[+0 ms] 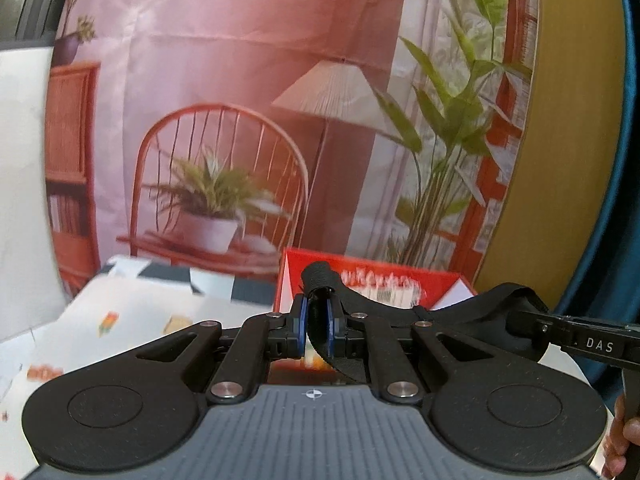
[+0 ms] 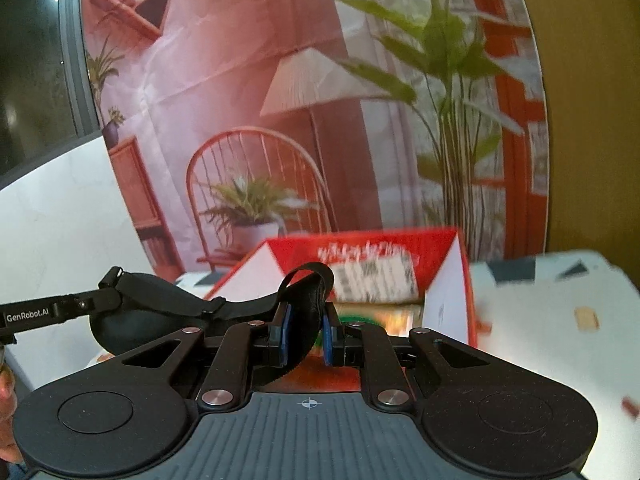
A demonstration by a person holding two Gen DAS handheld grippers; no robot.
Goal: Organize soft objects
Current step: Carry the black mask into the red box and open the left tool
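Now a black mask [image 1: 400,308] is being held taut by both clamped grippers [image 1: 318,326] [image 2: 305,334]; lowering into the red box [image 2: 440,280] at twelve o'clock is being called for next

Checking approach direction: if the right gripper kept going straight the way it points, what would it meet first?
Probably the open red box straight ahead. The right gripper, shut on a black eye mask, points slightly down toward its opening; depth is unclear.

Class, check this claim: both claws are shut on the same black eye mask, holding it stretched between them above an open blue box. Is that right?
Not quite: the box is red, not blue, as the right wrist view shows. The rest stands: the left claw and the right claw are both shut on the black eye mask, stretched between them above the open box.
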